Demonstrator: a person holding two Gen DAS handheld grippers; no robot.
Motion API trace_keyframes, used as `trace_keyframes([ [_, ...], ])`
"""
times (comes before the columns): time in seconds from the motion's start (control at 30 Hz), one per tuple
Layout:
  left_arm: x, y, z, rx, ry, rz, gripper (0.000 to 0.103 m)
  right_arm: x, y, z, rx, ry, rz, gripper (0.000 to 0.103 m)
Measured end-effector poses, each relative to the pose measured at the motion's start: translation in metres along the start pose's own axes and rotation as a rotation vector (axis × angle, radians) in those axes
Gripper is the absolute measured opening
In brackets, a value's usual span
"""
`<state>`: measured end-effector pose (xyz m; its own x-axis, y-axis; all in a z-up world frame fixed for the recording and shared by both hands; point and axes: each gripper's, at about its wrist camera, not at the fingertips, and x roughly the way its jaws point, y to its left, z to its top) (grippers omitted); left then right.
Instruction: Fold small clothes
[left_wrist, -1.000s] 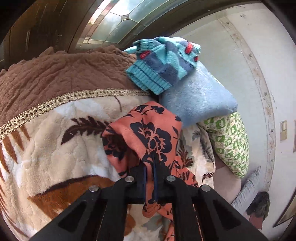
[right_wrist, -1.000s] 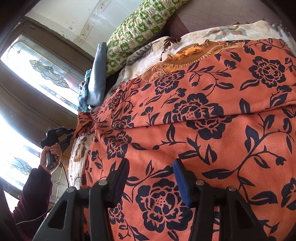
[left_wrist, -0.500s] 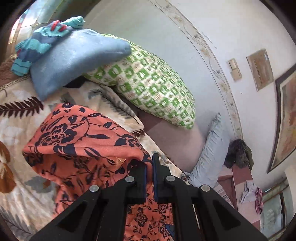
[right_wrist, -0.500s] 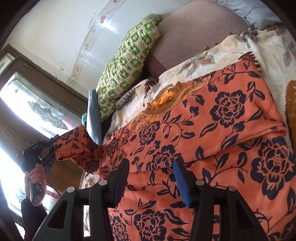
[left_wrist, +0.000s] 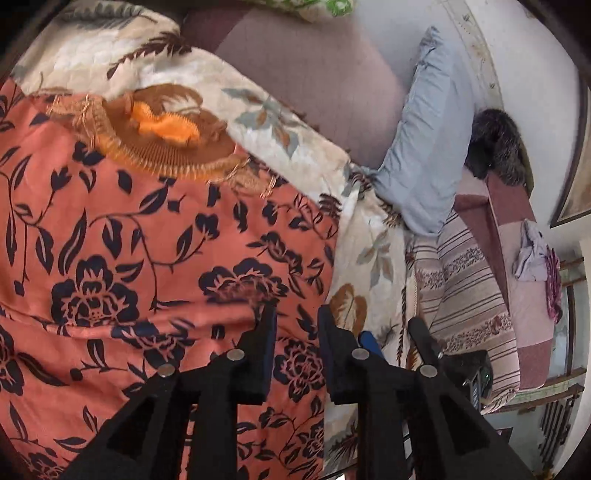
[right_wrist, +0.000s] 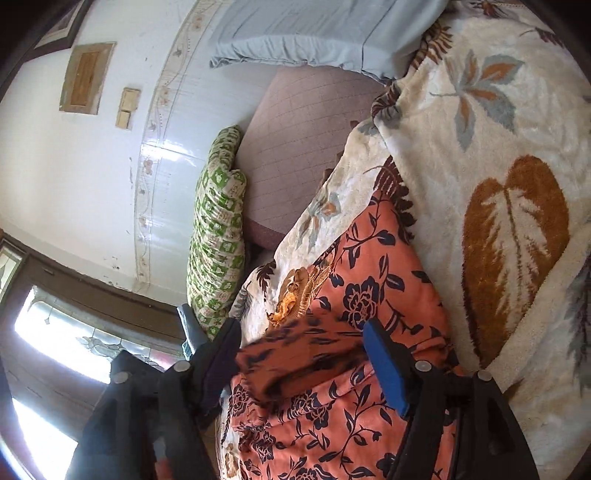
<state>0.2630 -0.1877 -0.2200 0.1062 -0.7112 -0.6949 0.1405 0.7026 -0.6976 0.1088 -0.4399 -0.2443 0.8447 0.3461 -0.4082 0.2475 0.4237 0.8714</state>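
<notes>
So the orange floral garment (left_wrist: 147, 236) is lying on the bed, spread over the cream leaf-print blanket (left_wrist: 258, 107), with its gold-trimmed neckline (left_wrist: 162, 147) towards the pillows. From the left wrist view the cloth looks folded over on itself, with a soft ridge running across it just ahead of the left tool (left_wrist: 295, 321).

The left tool has just been opening. Its jaws stand a little apart and nothing is pinched between them; the fabric is simply underneath. Just to its right the tips of the right tool (left_wrist: 391, 332) poke into view, one blue pad and one black finger.

In the right wrist view the right tool (right_wrist: 303, 336) has just been opening too and sits wide. A blurred fold of the garment (right_wrist: 369, 295) lies across the gap between the jaws, but I can't see the pads pressing on it, so it looks loose rather than gripped.

Around the bed: a green patterned pillow (right_wrist: 216, 236) against the white wall (right_wrist: 74, 177), a pale blue pillow (left_wrist: 428, 147), and a mauve quilted mattress cover (right_wrist: 295, 147) showing where the blanket ends.
</notes>
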Motion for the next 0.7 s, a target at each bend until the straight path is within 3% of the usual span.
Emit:
trace_keyframes([
  [0.17,-0.037,0.025,-0.022,0.095,-0.04,0.049,0.03,0.023,-0.012,-0.006,0.076,0.142,0.053,0.073],
  [0.27,-0.076,0.052,-0.015,0.115,-0.143,0.136,0.036,0.035,-0.014,-0.013,0.065,0.158,-0.048,0.073],
  [0.33,-0.1,0.078,-0.005,0.094,-0.227,0.22,0.037,0.039,-0.016,-0.015,0.051,0.134,-0.129,0.073],
  [0.47,-0.129,0.123,0.01,0.043,-0.369,0.438,0.037,0.055,-0.02,-0.01,0.016,0.111,-0.16,0.073],
  [0.57,-0.126,0.14,0.013,0.05,-0.371,0.582,0.04,0.076,-0.018,-0.007,-0.029,0.132,-0.148,0.073],
  [0.7,-0.111,0.156,0.011,0.091,-0.333,0.625,0.041,0.105,-0.013,-0.009,-0.104,0.181,-0.193,0.073],
])
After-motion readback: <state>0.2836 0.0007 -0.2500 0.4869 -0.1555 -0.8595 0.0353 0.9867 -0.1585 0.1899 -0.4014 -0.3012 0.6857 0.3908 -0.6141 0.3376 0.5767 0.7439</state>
